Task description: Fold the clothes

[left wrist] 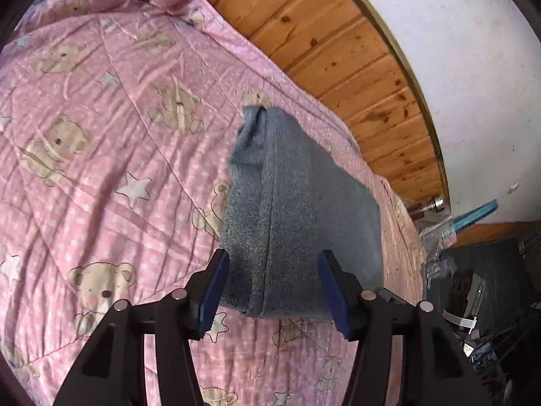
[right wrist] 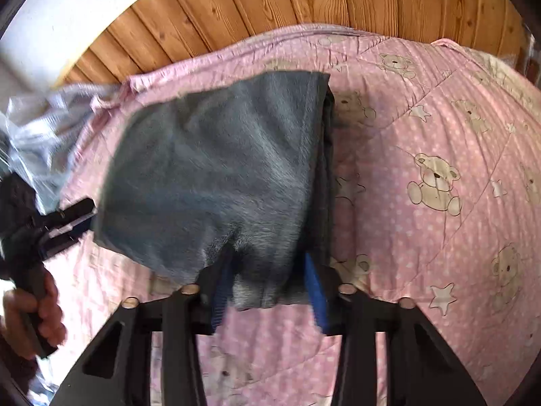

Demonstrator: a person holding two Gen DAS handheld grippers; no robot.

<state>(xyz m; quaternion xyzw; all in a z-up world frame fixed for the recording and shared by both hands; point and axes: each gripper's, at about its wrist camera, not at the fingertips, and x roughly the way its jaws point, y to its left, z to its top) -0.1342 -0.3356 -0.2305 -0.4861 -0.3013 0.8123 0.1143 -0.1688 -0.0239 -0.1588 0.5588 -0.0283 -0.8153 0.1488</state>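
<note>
While a folded blue-grey towel (left wrist: 297, 203) lies on a pink quilt (left wrist: 111, 155) printed with teddy bears and stars, two hand-held grippers sit at its near edge. Seen from the left wrist camera, the left gripper (left wrist: 274, 287) has its blue-padded fingers (left wrist: 211, 291) spread wide, one on each side of the towel's near end, not pinching it. From the right wrist camera, the right gripper (right wrist: 270, 291) likewise stands with its fingers apart, the cloth's near corner between the pads; whether they touch the fabric cannot be told through the motion blur. At the left of that view, a person's hand (right wrist: 37, 311) grips the handle of the other gripper beside the towel's left edge. Wood panelling (right wrist: 270, 3) and a white wall (left wrist: 473, 77) run along the far side of the bed, with crumpled clear plastic (right wrist: 37, 135) at the quilt's far left corner.
</note>
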